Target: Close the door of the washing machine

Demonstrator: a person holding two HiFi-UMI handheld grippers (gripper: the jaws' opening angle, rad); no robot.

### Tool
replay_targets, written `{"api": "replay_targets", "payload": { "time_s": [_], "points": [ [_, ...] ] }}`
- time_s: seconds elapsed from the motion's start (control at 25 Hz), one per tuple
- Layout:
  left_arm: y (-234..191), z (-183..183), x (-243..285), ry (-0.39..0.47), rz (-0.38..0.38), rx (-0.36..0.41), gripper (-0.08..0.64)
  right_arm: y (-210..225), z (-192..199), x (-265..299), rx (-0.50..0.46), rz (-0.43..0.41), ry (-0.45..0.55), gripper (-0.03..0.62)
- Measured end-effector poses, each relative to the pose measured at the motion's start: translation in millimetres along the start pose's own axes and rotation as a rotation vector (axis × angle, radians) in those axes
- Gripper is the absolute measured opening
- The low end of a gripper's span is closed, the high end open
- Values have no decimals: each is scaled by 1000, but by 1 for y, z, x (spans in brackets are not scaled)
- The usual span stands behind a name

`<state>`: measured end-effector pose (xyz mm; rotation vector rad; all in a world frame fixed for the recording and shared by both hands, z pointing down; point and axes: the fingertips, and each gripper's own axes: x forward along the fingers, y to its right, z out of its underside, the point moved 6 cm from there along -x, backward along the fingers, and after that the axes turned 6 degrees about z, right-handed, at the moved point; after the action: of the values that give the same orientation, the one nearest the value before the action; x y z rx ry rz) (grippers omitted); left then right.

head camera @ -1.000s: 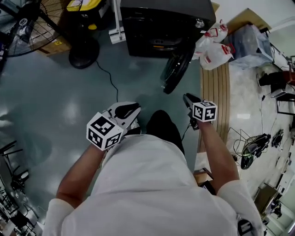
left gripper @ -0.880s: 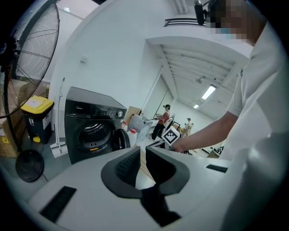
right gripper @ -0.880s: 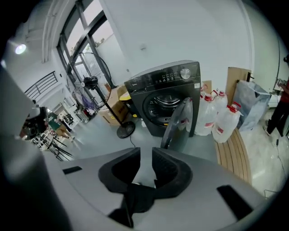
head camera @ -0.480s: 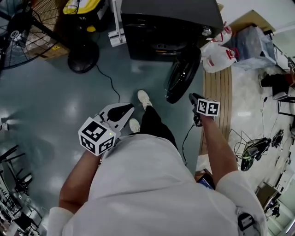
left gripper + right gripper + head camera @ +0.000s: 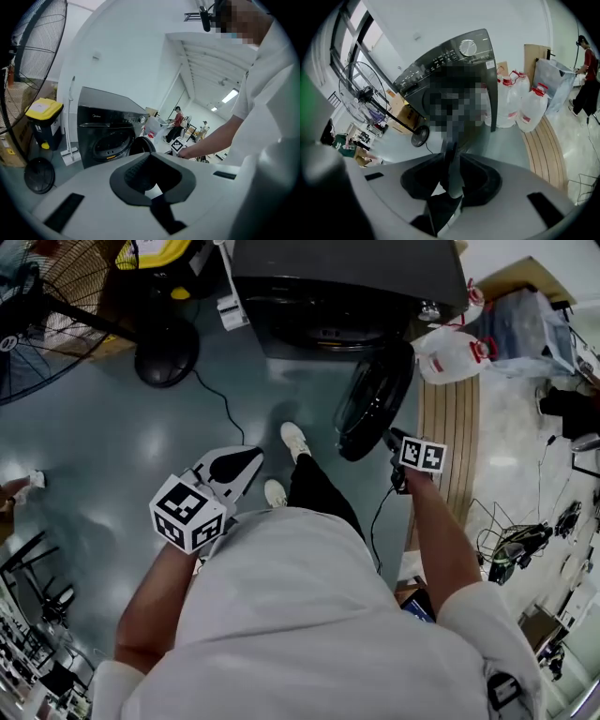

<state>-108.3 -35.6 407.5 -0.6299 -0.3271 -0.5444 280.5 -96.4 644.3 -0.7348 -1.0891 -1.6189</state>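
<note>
The dark front-loading washing machine [image 5: 347, 287] stands at the top of the head view, with its round door [image 5: 375, 399] swung open to the right. My right gripper [image 5: 392, 442] is at the door's lower edge. In the right gripper view the door's thin rim [image 5: 451, 159] lies between the jaws of that gripper [image 5: 451, 180], which are opening. My left gripper [image 5: 246, 460] hangs well to the left over the floor, away from the door. It is shut with nothing in it [image 5: 152, 180] and points at the machine [image 5: 105, 131] and its door [image 5: 140, 145].
A standing fan [image 5: 37, 324] with a round base [image 5: 167, 357] and a yellow bin [image 5: 159, 251] are left of the machine. Water jugs [image 5: 455, 357] and a wooden strip [image 5: 450, 437] lie to its right. A cable [image 5: 220, 399] crosses the floor. My feet [image 5: 295, 440] are before the machine.
I have stepped closer to the machine. The right gripper has come up to the open door's edge. The left gripper has drifted left and nearer to me.
</note>
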Motion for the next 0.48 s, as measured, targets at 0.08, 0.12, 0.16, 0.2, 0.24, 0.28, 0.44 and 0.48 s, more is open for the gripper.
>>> {"api": "replay_targets", "payload": {
  "time_s": [0.08,0.12,0.16,0.2,0.24,0.28,0.44,0.48],
  "points": [
    [-5,-7,10,-9,11,-4,18,4,-3,6,31,-9,-14,120],
    [-7,-10,14,-11,15,-7,18,5,-3,7,46,-20,-20,123],
    [-9,-14,18,-13,18,-10,18,4,-3,8,60,-35,-24,121],
    [-12,-17,20,-13,18,-13,18,2,-2,8,74,-50,-25,115],
    [-15,-20,22,-12,18,-16,18,0,-2,9,91,-62,-24,99],
    [-18,-23,24,-12,17,-18,18,-2,-1,9,106,-71,-23,91],
    [-28,-32,30,-7,6,-26,18,-11,-5,15,142,-98,-28,91],
    [-31,-34,31,-5,2,-27,18,-14,-7,17,153,-108,-30,91]
  ]
}}
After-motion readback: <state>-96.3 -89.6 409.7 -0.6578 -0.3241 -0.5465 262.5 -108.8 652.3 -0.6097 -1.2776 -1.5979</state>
